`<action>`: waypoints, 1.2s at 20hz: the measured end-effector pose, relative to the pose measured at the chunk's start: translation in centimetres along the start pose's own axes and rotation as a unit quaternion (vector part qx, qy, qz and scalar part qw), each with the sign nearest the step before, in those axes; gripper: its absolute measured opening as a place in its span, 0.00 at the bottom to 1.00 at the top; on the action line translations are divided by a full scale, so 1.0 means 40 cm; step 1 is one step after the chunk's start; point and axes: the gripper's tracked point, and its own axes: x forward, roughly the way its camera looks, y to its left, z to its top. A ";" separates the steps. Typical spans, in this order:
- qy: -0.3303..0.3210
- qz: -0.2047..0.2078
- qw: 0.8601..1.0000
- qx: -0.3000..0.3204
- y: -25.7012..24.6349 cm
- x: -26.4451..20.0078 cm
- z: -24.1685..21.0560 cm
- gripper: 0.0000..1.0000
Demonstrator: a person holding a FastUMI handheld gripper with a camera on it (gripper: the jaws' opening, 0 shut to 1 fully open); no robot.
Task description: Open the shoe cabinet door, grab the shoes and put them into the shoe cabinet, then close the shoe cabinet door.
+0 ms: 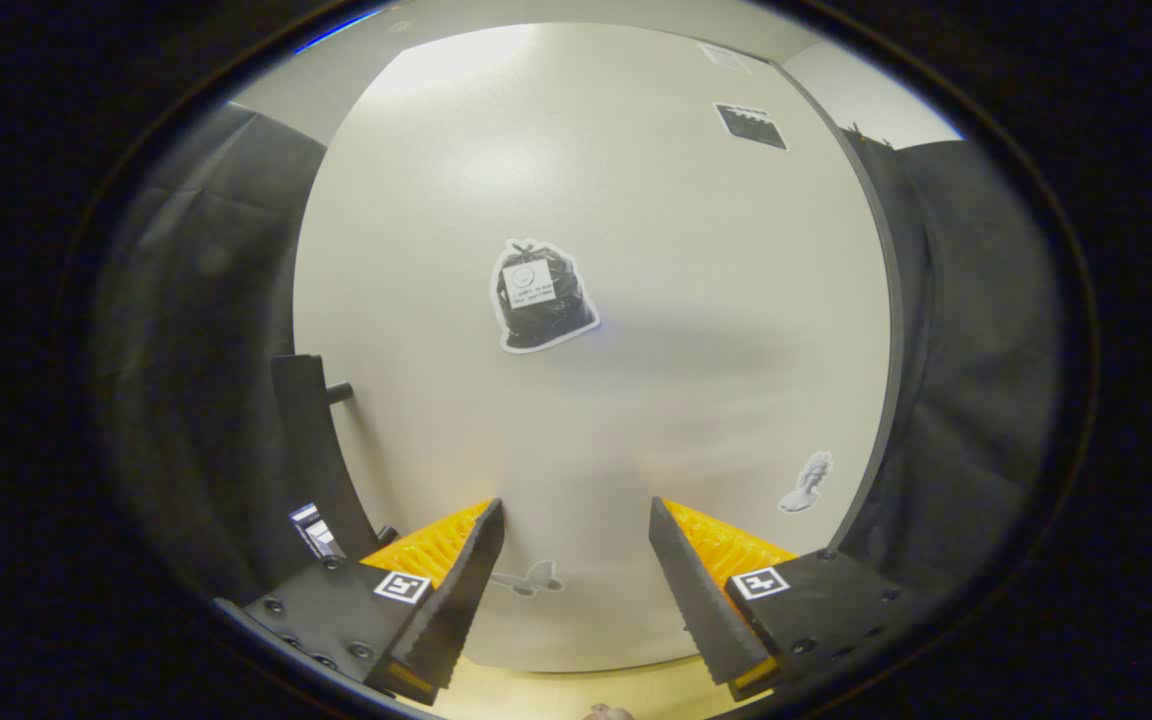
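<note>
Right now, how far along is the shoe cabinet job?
Nothing looks done: the cabinet door faces the camera, apparently shut. The hand-held gripper is open and empty before it, the black handle just off its left finger. Left: open the door, load shoes, close it.

Bright, even light; soft glare high on the pale cabinet door [596, 300]. Fisheye bends the edges; dark sides look blurred.

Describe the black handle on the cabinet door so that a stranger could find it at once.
Start from the big pale cabinet door facing the open gripper. Its handle is the long black upright bar along one side edge, just beyond one finger. The door's other marks are flat stickers; only the handle stands off on short pegs.
</note>
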 end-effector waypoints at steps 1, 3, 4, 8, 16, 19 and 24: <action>0.000 -0.002 1.000 0.000 0.002 0.004 -0.002 0.93; 0.000 -0.004 1.000 0.000 0.006 0.008 -0.005 0.93; 0.002 -0.006 1.000 -0.001 0.008 0.009 -0.008 0.93; 0.000 -0.014 1.000 -0.005 0.016 0.009 -0.013 0.94; 0.000 -0.009 1.000 -0.004 0.013 0.007 -0.021 0.94; 0.000 -0.007 1.000 -0.007 0.015 0.005 -0.023 0.94; -0.002 -0.006 1.000 -0.015 0.017 0.004 -0.025 0.94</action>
